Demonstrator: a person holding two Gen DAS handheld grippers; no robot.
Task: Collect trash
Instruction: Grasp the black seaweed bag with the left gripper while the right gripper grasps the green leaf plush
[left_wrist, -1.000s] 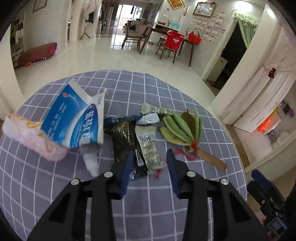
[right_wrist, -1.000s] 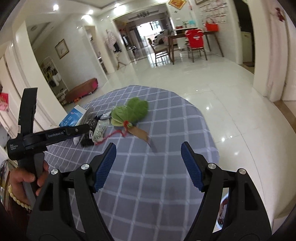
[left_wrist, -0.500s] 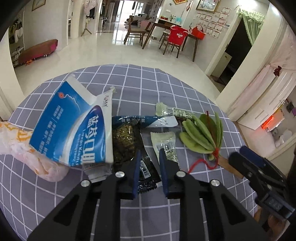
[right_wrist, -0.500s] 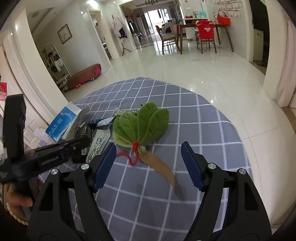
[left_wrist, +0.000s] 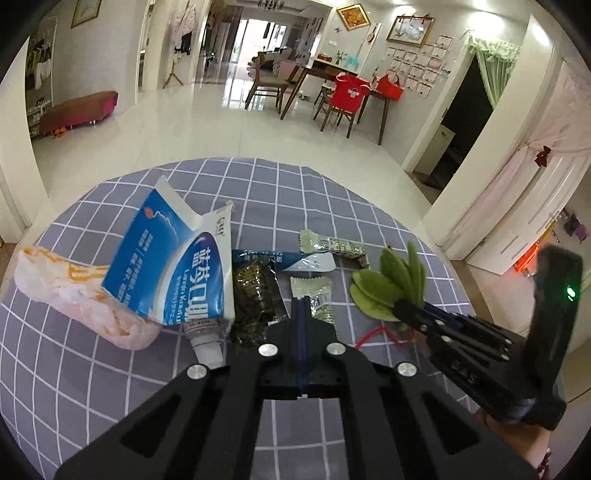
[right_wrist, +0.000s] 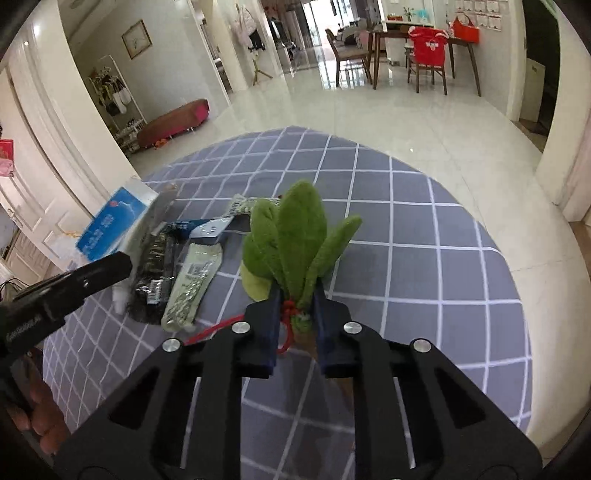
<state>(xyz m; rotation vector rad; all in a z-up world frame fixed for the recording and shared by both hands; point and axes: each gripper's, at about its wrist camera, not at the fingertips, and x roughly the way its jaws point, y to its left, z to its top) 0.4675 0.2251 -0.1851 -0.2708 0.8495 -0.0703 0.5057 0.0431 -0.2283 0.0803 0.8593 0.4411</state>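
Trash lies on a round table with a grey checked cloth (left_wrist: 110, 369). My left gripper (left_wrist: 300, 314) is shut on the near end of a pale green wrapper (left_wrist: 314, 295), which also shows in the right wrist view (right_wrist: 192, 280). Beside it lie a dark snack packet (left_wrist: 255, 295), a blue and white torn pack (left_wrist: 177, 266) and a pink and orange bag (left_wrist: 74, 291). My right gripper (right_wrist: 295, 314) is shut on the stem of a green felt leaf bunch (right_wrist: 295, 236), by its red string. The leaf bunch also shows in the left wrist view (left_wrist: 388, 288).
Another small green wrapper (left_wrist: 332, 243) and a blue-white strip (left_wrist: 295, 260) lie further back on the table. The table edge drops to a glossy white floor (right_wrist: 406, 122). A dining table with a red-covered chair (left_wrist: 347, 96) stands far behind.
My left gripper moved forward and closed on the pale green wrapper. My right gripper moved in to the leaf bunch and closed on its stem.
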